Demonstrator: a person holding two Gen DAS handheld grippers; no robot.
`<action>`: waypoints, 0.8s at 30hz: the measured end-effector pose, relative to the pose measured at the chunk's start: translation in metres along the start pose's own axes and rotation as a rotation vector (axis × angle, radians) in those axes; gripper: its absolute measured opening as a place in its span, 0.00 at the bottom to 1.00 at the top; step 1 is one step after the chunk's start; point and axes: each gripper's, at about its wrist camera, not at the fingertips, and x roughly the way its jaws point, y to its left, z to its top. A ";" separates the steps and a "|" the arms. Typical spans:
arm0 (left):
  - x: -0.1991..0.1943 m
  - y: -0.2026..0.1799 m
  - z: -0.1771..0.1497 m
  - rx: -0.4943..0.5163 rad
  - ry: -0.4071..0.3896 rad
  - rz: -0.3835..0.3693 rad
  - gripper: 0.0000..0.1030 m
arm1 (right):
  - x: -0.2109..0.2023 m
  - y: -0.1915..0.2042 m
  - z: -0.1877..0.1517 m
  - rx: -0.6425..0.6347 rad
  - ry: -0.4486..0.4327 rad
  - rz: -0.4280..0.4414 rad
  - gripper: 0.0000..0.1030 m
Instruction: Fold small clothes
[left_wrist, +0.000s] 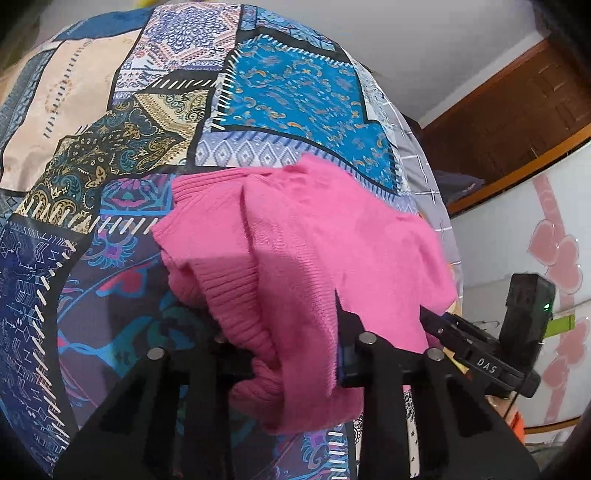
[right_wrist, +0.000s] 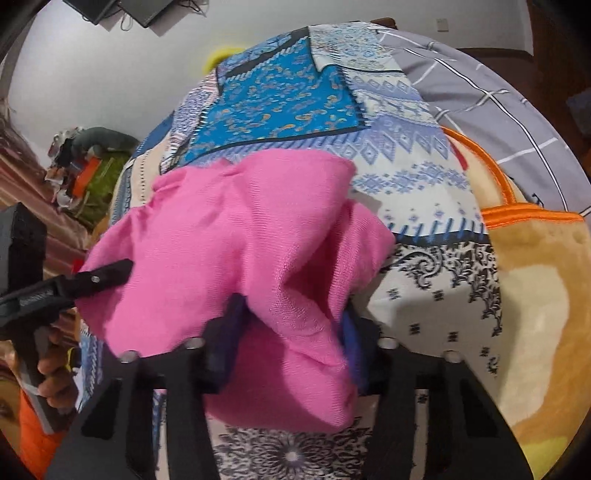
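The pink knit garment (left_wrist: 295, 258) hung bunched over the patchwork bedspread (left_wrist: 258, 103), lifted at its near edge; the left gripper (left_wrist: 291, 354) was pinching a thick ribbed fold at six o'clock in its own view, and the right gripper (right_wrist: 291, 332) was pinching a gathered wad of the same cloth. The left tool's finger also showed at nine o'clock in the right view, touching the fabric. Risk, as I judged it: both bites held bunched layers, not a clean hem, so a layer could slip free; pulling apart unevenly might twist the knit and skew the fold; the orange-trimmed blanket (right_wrist: 532, 218) at three o'clock could snag a trailing sleeve.
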 end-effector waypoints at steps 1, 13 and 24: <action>0.000 -0.001 -0.001 0.003 0.001 0.001 0.24 | -0.001 0.003 0.000 -0.007 -0.001 0.008 0.27; -0.042 -0.007 -0.018 0.063 -0.069 0.067 0.17 | -0.037 0.051 0.006 -0.123 -0.067 -0.039 0.11; -0.133 0.008 -0.043 0.073 -0.194 0.102 0.16 | -0.078 0.130 0.000 -0.245 -0.133 0.017 0.10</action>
